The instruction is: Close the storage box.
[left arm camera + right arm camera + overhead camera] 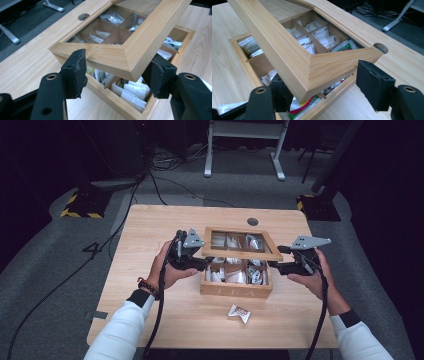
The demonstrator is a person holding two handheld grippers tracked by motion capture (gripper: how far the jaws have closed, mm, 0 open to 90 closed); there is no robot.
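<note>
A wooden compartment box of tea sachets stands mid-table. Its glass-paned lid is tilted up from the rear edge. My left gripper is at the lid's front left corner. In the left gripper view that lid corner sticks in between the open jaws of the left gripper, one pad just at its front face. My right gripper is at the front right corner. In the right gripper view the lid lies over one jaw of the right gripper, the other pad beside the corner, not clamping.
A loose red-and-white sachet lies on the table in front of the box. A round cable hole sits near the far edge. Cables, a desk frame and stand bases lie on the floor beyond.
</note>
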